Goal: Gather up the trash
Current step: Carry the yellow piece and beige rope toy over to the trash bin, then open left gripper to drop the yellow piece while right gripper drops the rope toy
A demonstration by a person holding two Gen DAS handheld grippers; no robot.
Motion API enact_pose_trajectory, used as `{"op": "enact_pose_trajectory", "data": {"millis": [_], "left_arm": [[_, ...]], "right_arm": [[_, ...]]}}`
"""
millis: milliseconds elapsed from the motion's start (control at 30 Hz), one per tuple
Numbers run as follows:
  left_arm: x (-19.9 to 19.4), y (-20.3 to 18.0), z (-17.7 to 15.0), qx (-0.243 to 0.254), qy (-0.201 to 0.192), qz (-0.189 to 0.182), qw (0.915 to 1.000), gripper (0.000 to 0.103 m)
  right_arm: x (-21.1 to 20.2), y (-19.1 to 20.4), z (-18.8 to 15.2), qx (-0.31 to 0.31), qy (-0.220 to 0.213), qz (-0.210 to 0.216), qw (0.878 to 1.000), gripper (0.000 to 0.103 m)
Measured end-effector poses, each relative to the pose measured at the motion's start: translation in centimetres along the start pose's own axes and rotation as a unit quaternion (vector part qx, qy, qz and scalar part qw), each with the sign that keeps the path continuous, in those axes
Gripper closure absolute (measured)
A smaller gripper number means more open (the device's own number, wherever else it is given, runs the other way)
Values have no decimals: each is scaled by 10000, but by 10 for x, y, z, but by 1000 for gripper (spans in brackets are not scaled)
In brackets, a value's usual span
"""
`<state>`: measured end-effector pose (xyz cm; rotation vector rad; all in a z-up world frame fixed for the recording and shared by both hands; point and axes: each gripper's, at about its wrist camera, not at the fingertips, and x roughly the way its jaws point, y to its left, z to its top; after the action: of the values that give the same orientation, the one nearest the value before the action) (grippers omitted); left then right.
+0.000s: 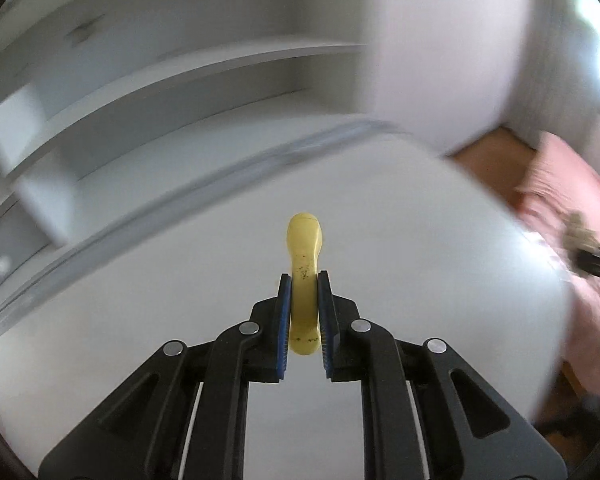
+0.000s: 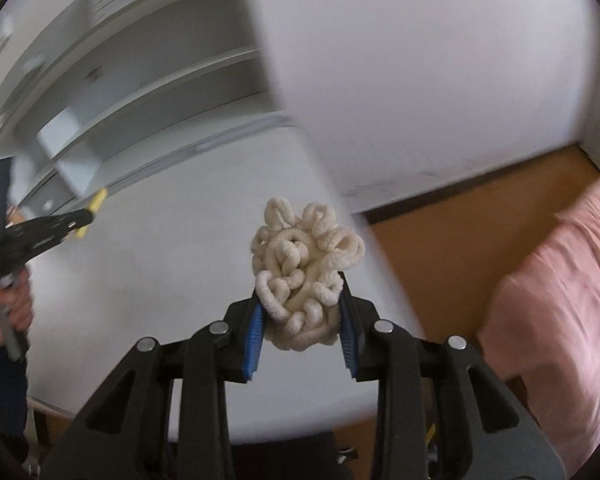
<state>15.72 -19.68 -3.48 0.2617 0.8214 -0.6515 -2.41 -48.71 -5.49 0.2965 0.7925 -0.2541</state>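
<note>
My left gripper (image 1: 304, 284) is shut on a yellow banana-like piece (image 1: 304, 248) that sticks out forward, above the white table (image 1: 420, 280). My right gripper (image 2: 302, 300) is shut on a cream clump of tangled cord (image 2: 304, 264), held above the white table (image 2: 160, 272). The left gripper (image 2: 88, 212) with the yellow piece (image 2: 96, 202) shows at the left of the right wrist view. The right gripper's tip (image 1: 598, 262) and the clump (image 1: 580, 232) show at the right edge of the left wrist view. Both views are motion-blurred.
White shelves (image 1: 180, 92) stand behind the table, with a white wall panel (image 2: 420, 60) to the right. A pink bedspread (image 2: 560, 300) and brown wooden floor (image 2: 460, 220) lie to the right of the table. My hand (image 2: 8, 304) holds the left gripper's handle.
</note>
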Motion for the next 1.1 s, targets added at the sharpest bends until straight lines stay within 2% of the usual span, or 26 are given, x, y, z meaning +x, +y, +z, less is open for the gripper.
{"op": "enact_pose_trajectory", "data": {"millis": [67,133,167,233,267,333,467,633,733,933,1000,1100], "left_arm": [[0,-64,3,414,-91,-453,9981,91],[-4,-110,2,745,-158,-776,9941,91],[-4,-144,1,974,-164,-1069,9894,91],[-2,-185,-4,1234,-119,-1384,9826,91],[-1,-216,-8,1433,-87,-1617,9763,91],[-2,-250,-17,1671,-32,-1867,9681,91],[7,-326,-39,2115,204,-2392,9474,91],[31,-388,-53,2445,491,-2623,9322,91],[43,-409,-63,2524,647,-2674,9277,91],[68,-442,-67,2707,855,-2759,9183,91],[66,-442,-75,2748,897,-2787,9158,91],[69,-450,-81,2818,966,-2818,9121,91]], "right_arm": [[-11,-39,-21,383,-24,-324,9987,71],[-22,-75,-41,738,-26,-572,9956,71],[-27,-96,-54,952,1,-720,9928,71],[-35,-132,-76,1314,69,-978,9865,71],[-39,-155,-91,1542,146,-1134,9814,71],[-39,-189,-117,1903,352,-1369,9715,71],[-34,-232,-157,2454,713,-1592,9536,71],[-28,-268,-191,2776,1048,-1725,9393,71],[-22,-283,-206,2920,1309,-1748,9311,71],[-21,-296,-216,3084,1411,-1664,9259,69],[-21,-297,-217,3079,1434,-1752,9241,64],[-26,-299,-216,3129,1346,-1793,9229,51]]}}
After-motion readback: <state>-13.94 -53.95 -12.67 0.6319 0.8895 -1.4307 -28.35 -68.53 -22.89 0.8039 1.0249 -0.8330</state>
